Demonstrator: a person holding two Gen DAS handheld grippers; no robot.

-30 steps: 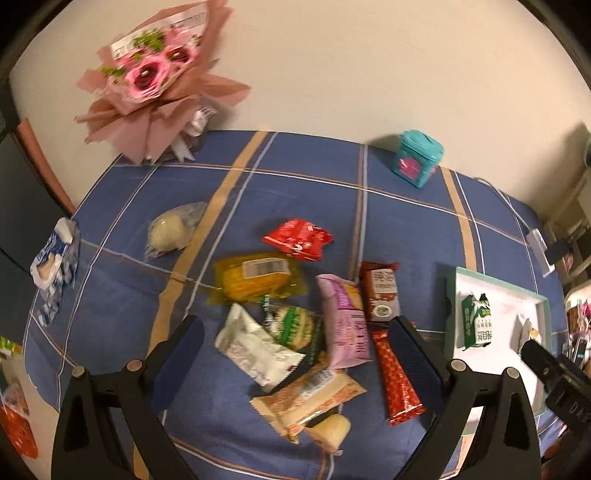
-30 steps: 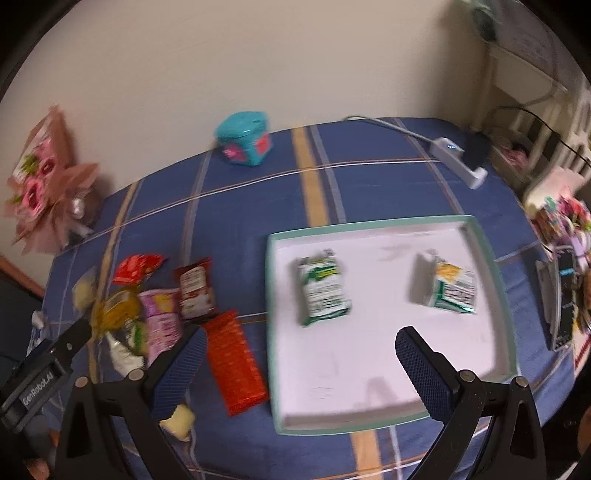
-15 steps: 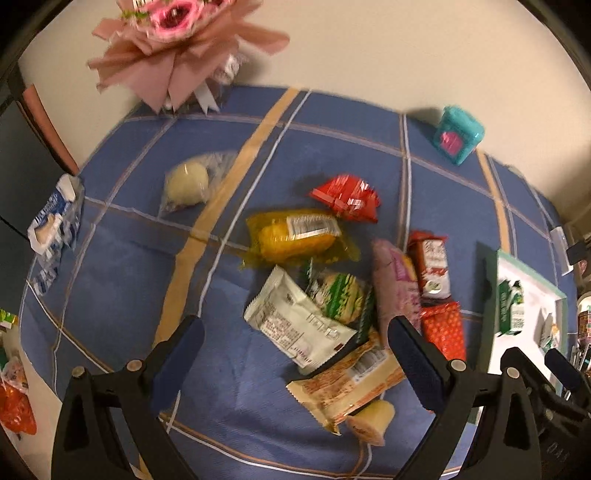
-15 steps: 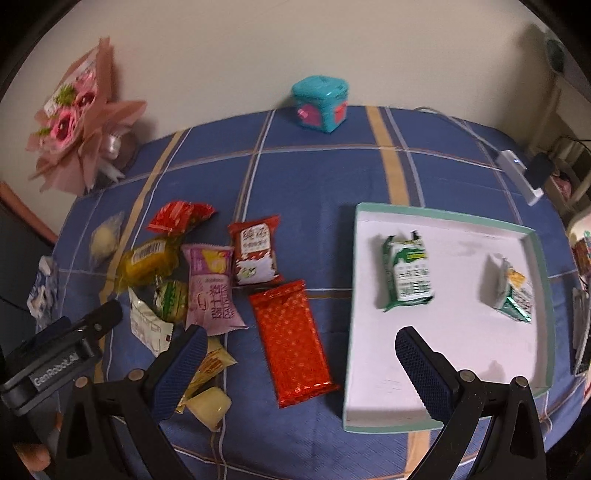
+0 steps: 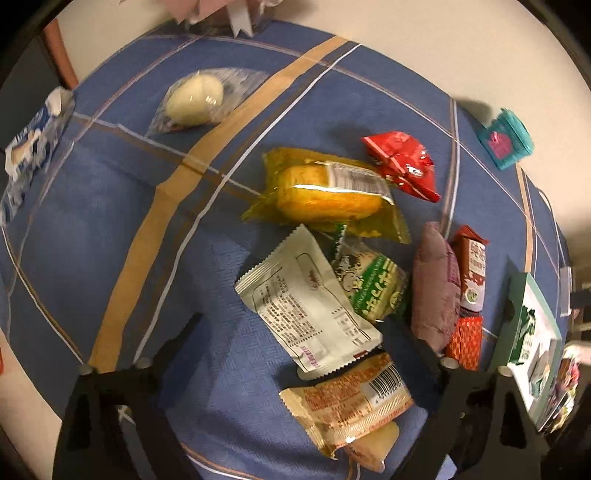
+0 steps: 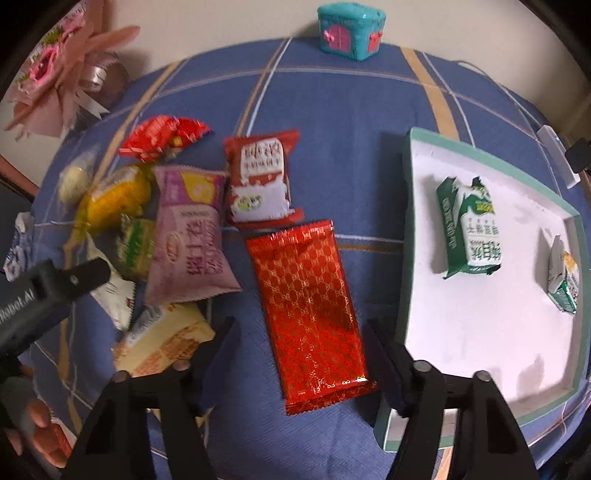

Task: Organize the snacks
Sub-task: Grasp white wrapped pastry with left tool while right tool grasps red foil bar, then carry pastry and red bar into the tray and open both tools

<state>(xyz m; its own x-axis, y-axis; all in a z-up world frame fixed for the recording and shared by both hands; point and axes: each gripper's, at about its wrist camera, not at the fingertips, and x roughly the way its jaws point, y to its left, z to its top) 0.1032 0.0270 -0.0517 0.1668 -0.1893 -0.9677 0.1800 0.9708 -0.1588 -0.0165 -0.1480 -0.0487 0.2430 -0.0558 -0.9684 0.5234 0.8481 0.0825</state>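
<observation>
Snack packets lie in a heap on a blue checked cloth. My left gripper points down over a white packet. Its jaws are closing, with the packet between them and a gap on the left side. My right gripper hangs over a long red patterned packet. Those jaws are closing too, straddling the packet's lower half without pressing it. A white tray with a green rim on the right holds two green packets.
Around the white packet lie a yellow cake packet, a green one, a purple one and an orange one. A teal box and a pink bouquet stand at the wall. A hand shows bottom left.
Both grippers have come down close over the snacks and their jaws have narrowed. The right one swung left from over the tray to the red patterned packet.
</observation>
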